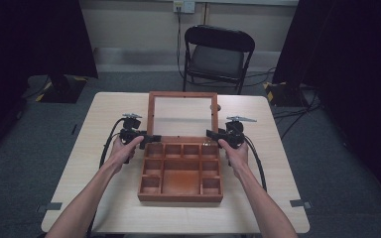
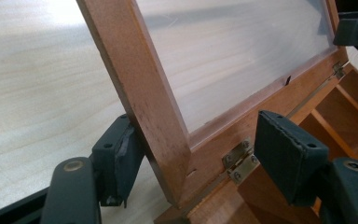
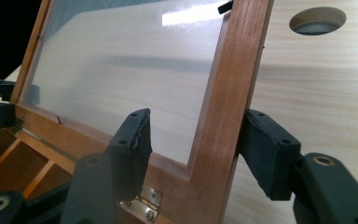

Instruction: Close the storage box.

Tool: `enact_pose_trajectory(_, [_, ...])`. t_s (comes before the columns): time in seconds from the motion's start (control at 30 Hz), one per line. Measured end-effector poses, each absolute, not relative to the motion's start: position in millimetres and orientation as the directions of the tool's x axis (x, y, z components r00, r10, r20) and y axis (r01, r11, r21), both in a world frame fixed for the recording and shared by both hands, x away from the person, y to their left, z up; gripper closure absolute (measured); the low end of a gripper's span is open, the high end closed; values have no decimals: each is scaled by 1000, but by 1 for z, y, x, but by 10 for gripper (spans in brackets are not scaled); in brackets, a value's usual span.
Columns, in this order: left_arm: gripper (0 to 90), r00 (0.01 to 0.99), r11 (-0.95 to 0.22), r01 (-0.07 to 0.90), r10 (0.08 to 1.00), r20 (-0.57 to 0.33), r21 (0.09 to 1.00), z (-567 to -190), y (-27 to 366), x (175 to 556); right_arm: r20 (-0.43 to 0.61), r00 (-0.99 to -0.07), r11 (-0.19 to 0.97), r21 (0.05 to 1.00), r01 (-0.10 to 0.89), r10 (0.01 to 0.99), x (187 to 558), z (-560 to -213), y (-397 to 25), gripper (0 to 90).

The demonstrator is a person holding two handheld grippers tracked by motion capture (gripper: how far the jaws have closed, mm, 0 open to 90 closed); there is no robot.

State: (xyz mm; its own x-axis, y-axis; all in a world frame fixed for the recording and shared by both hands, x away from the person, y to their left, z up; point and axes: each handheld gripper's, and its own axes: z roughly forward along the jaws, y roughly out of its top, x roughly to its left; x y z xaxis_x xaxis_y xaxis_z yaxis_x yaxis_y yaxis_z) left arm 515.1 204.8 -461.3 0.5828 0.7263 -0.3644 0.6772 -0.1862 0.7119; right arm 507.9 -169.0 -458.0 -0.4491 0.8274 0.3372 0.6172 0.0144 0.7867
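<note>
A wooden box (image 1: 180, 197) with several empty compartments sits mid-table. Its glass-paned lid (image 1: 151, 114) stands upright at the back. My left gripper (image 1: 151, 139) is at the lid's left lower corner. In the left gripper view the left gripper (image 2: 200, 156) is open, its jaws straddling the lid frame (image 2: 135, 79) just above a brass hinge (image 2: 237, 161). One pad (image 2: 121, 158) touches the frame's outer side. My right gripper (image 1: 211, 134) is at the lid's right lower corner. The right gripper (image 3: 196, 144) is open astride the frame (image 3: 233, 93), with the outer pad (image 3: 261, 149) against the wood.
The light wooden table (image 1: 109, 198) has bare room on both sides of the box and a round cable hole (image 3: 317, 21) beyond the lid. A black folding chair (image 1: 218, 54) stands behind the table. Cables trail from both grippers toward the person.
</note>
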Motion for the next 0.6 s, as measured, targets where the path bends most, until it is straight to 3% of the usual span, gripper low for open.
enact_pose_trajectory(0.23, [321,583,-128,664,706,-402,737,-451,214,514,342,-481,7,810,587,807,504,-449,-168,442])
enact_pose_trajectory(0.6, [347,596,-150,641,715,-365,753,-442,216,508,337,-501,15,818,575,797,499,-442,-168,448])
